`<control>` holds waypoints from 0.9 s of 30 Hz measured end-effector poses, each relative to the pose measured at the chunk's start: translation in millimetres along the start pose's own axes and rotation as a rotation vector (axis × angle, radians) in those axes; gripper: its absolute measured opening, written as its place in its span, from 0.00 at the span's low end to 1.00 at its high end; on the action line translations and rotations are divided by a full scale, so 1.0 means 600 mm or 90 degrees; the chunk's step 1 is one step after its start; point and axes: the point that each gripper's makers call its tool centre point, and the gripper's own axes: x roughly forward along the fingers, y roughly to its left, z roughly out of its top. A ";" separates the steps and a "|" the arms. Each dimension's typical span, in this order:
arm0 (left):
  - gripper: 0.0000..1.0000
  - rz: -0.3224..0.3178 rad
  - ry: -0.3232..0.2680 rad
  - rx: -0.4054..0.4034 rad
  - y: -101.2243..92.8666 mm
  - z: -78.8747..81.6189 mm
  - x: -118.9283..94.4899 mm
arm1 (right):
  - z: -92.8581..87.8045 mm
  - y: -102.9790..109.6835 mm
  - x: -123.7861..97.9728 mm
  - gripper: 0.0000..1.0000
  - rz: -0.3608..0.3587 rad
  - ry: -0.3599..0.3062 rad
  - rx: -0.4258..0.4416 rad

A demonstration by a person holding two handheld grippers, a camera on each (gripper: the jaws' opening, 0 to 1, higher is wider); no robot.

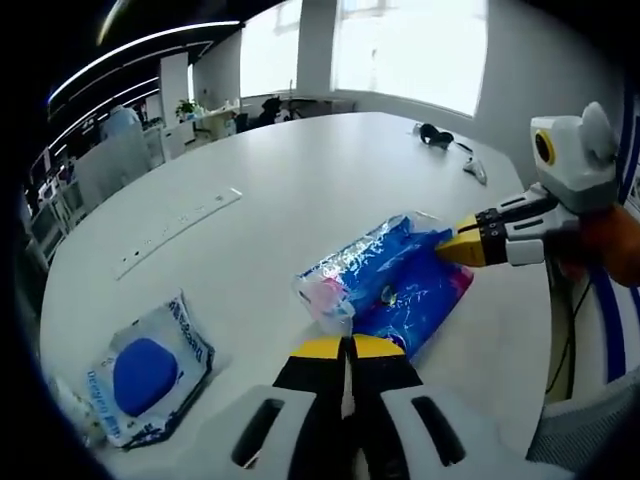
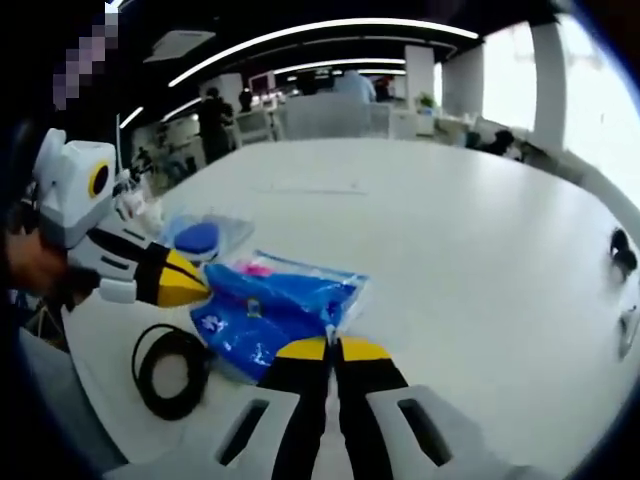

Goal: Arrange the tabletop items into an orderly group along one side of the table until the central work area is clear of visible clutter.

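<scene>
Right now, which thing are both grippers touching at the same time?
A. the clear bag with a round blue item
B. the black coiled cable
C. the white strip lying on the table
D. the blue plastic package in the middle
D: the left gripper and the right gripper each meet an opposite edge of the blue plastic package, with jaws closed; the black coiled cable and the clear bag lie apart.

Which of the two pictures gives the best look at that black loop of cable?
The right gripper view: the black cable loop lies in plain sight on the white table, beside the blue packet. In the left gripper view I cannot make it out; there the blue packet sits mid-table.
</scene>
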 end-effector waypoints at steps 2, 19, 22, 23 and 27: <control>0.00 0.003 0.000 -0.002 0.005 0.000 -0.001 | 0.003 0.003 0.003 0.00 0.003 0.000 -0.003; 0.00 0.031 -0.006 -0.015 0.036 0.003 0.002 | 0.025 0.008 0.033 0.00 0.023 0.002 -0.023; 0.00 0.035 -0.007 -0.018 0.040 0.004 0.003 | 0.027 0.009 0.038 0.00 0.026 0.003 -0.026; 0.00 0.037 -0.007 -0.018 0.042 0.004 0.003 | 0.028 0.009 0.039 0.00 0.027 0.003 -0.026; 0.00 0.042 -0.007 -0.020 0.049 0.003 0.006 | 0.031 0.011 0.048 0.00 0.031 0.005 -0.030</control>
